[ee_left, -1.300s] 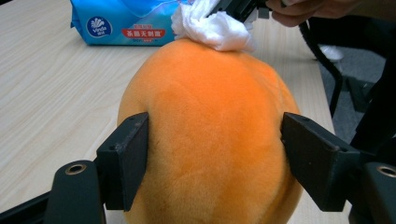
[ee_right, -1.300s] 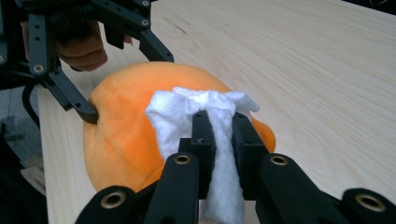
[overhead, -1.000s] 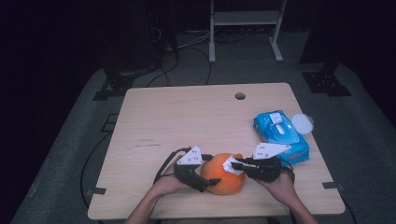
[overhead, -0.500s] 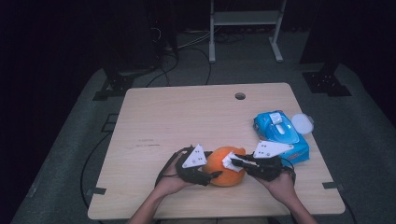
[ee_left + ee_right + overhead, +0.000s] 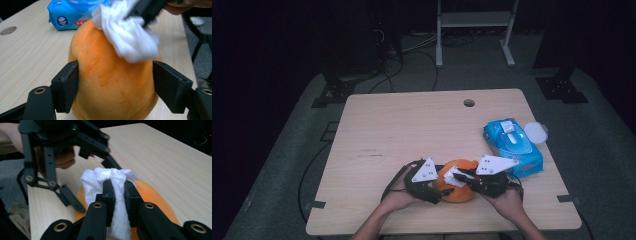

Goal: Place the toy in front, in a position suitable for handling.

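An orange plush toy (image 5: 458, 193) sits near the table's front edge. My left gripper (image 5: 443, 187) reaches in from the left with its jaws on either side of the toy (image 5: 105, 85). Both pads (image 5: 67, 85) touch its flanks; the jaws have just been opening a little with the toy still between them. My right gripper (image 5: 459, 175) comes from the right, shut on a crumpled white wipe (image 5: 107, 176). The wipe (image 5: 127, 35) rests on the toy's upper side.
A blue pack of wet wipes (image 5: 512, 145) lies to the right of the toy, with a round white lid (image 5: 534, 132) beyond it at the table's right edge. A cable hole (image 5: 469, 103) sits at the far side of the wooden table (image 5: 412, 130).
The left gripper has shifted slightly right, closer round the toy. The right gripper and its wipe have edged a little over the toy's top.
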`<action>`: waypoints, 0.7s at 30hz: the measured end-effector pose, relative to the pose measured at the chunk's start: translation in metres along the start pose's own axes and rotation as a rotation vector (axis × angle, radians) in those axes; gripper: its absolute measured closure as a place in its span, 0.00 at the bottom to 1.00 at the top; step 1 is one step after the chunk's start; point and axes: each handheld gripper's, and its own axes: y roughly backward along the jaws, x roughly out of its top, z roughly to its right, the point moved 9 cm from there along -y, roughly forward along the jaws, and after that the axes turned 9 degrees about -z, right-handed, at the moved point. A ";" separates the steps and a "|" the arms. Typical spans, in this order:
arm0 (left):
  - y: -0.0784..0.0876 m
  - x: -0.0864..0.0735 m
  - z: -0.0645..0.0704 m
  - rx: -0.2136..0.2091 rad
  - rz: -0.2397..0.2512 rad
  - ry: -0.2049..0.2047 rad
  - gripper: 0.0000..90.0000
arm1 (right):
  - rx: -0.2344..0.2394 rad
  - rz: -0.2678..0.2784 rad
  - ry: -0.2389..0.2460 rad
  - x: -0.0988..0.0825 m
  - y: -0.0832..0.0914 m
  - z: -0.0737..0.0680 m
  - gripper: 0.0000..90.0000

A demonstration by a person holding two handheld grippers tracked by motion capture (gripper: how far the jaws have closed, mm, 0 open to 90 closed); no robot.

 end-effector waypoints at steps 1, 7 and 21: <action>0.000 -0.001 0.000 -0.005 0.000 0.006 0.28 | -0.010 0.005 -0.012 -0.002 0.002 0.006 0.90; 0.004 -0.001 -0.006 -0.079 0.039 0.092 0.20 | -0.028 -0.001 -0.092 -0.019 0.012 0.029 0.90; 0.006 0.001 -0.008 -0.050 0.031 0.080 0.41 | 0.005 0.023 -0.035 0.003 0.006 0.004 0.90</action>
